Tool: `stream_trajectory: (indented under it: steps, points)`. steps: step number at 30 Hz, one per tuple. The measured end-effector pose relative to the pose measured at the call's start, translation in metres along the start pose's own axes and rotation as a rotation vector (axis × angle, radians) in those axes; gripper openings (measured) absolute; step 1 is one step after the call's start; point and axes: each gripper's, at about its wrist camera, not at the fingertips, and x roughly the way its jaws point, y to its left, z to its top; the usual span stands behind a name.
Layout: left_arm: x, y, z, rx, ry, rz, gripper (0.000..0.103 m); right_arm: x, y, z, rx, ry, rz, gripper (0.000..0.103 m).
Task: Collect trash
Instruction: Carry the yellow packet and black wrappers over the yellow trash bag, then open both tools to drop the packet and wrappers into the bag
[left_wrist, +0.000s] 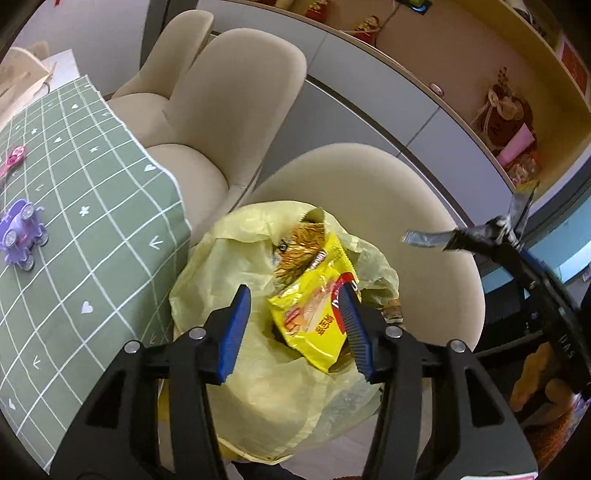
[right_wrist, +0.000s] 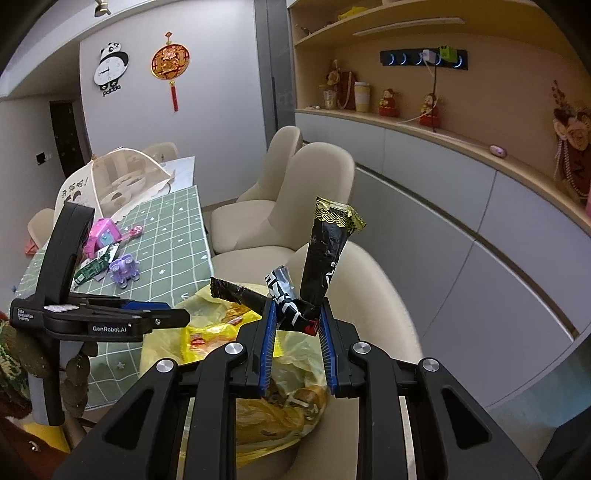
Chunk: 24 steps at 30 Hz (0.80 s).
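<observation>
My right gripper (right_wrist: 296, 320) pinches crumpled black foil wrappers (right_wrist: 318, 258) above the thin yellow plastic trash bag (left_wrist: 258, 391) on the beige chair; my left gripper (left_wrist: 295, 328), spread, hovers over its bagged snack packets (left_wrist: 314, 317). Green wrappers (right_wrist: 90, 271) beside the bag on the green checked tablecloth (right_wrist: 173, 236) remain.

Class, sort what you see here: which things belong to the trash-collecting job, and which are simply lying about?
Part of the job:
yellow trash bag
yellow snack packet
black wrappers
right gripper
left gripper

Lying about:
purple toy
pink toy
green tablecloth
beige chairs
</observation>
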Motion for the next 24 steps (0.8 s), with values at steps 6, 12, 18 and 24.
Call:
stream_trajectory:
  steps: [6,12,18,24]
  points:
    - [-0.029,0.022,-0.005,-0.047,-0.04,0.023,0.048,0.038,0.02,-0.003,0.018,0.039,0.097,0.022]
    - [-0.058,0.043,-0.017,-0.08,-0.066,0.059,0.048,0.11,0.042,-0.017,-0.001,0.158,0.115,0.022]
    - [-0.093,0.077,-0.027,-0.141,-0.121,0.106,0.048,0.166,0.054,-0.047,-0.011,0.367,0.144,0.022]
    - [-0.105,0.107,-0.036,-0.219,-0.13,0.131,0.048,0.182,0.064,-0.067,-0.011,0.473,0.159,0.022]
